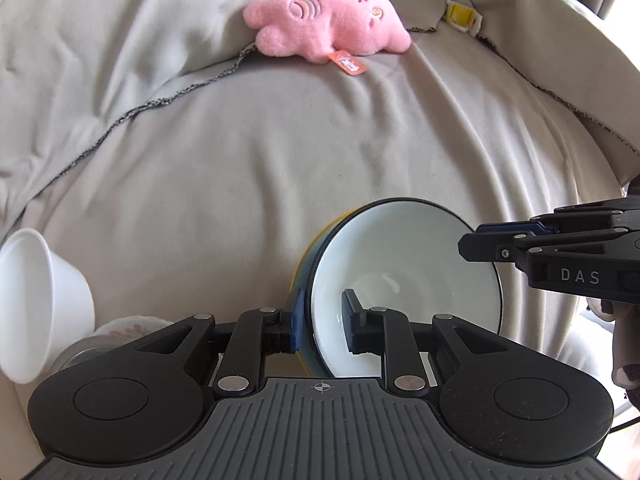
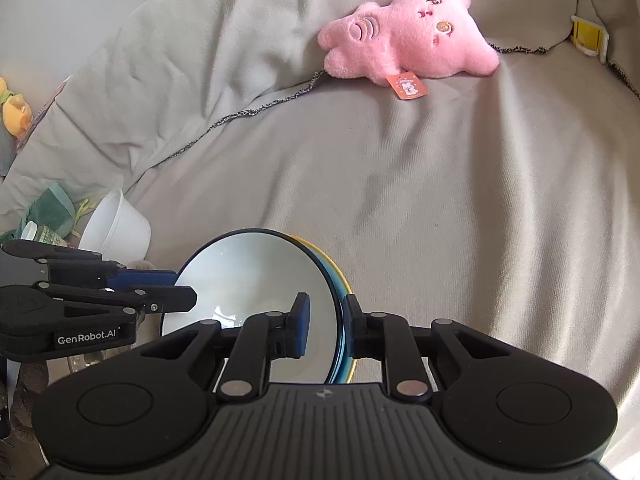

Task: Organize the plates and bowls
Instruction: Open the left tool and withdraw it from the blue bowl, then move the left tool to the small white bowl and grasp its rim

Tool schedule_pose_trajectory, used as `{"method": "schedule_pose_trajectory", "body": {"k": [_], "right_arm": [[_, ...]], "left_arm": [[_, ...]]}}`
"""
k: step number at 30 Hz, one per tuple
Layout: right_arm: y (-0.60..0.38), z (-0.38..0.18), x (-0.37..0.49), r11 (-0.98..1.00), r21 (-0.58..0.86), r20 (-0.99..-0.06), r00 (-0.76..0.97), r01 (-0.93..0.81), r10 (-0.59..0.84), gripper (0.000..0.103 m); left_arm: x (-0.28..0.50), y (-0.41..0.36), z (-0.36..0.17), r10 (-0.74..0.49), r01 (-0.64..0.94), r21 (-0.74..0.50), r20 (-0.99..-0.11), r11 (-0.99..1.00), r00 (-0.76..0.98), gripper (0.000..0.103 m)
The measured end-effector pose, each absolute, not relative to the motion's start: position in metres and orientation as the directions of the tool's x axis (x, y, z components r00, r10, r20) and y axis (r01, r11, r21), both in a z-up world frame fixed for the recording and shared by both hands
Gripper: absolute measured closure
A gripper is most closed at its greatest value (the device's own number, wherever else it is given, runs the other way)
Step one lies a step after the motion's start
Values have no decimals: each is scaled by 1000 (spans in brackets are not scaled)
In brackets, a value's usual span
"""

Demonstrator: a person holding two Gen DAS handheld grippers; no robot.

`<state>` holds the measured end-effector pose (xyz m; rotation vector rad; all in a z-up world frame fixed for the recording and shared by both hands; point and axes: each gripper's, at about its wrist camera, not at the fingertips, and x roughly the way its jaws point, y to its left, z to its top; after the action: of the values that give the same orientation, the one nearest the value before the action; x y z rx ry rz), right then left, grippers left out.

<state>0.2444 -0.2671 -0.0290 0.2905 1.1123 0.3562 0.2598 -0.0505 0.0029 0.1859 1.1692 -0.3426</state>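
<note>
- A sofa [image 1: 280, 168] draped in a beige cover fills both views, with a dark stitched seam running from the left edge toward the upper right.
- A pink plush toy [image 1: 332, 20] with an orange tag is seen lying at the top centre of the left wrist view and at the upper right of the right wrist view.
- A stack of bowls [image 1: 404, 284], white inside with a dark rim and with blue and yellow edges showing behind it, is held tilted at the lower centre of both views.
- The left tool [image 1: 322, 320] is seen closed narrowly on the stack's rim, 1 pad inside and 1 outside.
- The right tool [image 2: 326, 330] is likewise clamped narrowly on the opposite rim of the stack.
- A white cup [image 1: 40, 304] is seen on its side at the lower left of the left wrist view, apart from the stack.
- A small yellow object [image 1: 460, 16] is seen at the upper right; what it is cannot be told.
</note>
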Motion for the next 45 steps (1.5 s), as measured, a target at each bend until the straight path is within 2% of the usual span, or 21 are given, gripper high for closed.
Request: {"method": "schedule_pose_trajectory", "body": {"k": [7,11,21,29,33,36,41,43,45], "right_arm": [[-266,-28,239,929,343,-821,434,-143,370,85],[-269,-27,238,926,349,-818,436,-141,375,85],[-270,-25,235,930,344,-824,433,-129,365,85],[-273,-9,234,941,318,-822,461,-113,334,85],[-264,2,240,958,274,-837,469,-91,284,85],[-248,15,246,970,224,-848,472,-91,240,85],[-182,39,265,977,141,-859,472,-157,200,81],[-142,48,278,972,131,-858,468,-196,210,72],[-100,52,292,960,135,-858,456,-244,237,66]], "left_arm": [[253,-56,-11,-100,390,48,-932,919,350,80],[252,-52,-10,-107,382,39,-929,923,354,80],[251,-41,-4,-170,361,-31,-917,932,361,80],[251,-20,2,-282,305,-169,-883,937,376,80],[251,-2,7,-388,296,-278,-810,914,440,80],[251,29,8,-506,250,-442,-706,861,495,80],[252,107,-1,-613,190,-639,-546,746,571,80],[249,150,-7,-620,154,-702,-477,695,624,80],[246,190,-8,-532,71,-688,-488,722,692,80]]}}
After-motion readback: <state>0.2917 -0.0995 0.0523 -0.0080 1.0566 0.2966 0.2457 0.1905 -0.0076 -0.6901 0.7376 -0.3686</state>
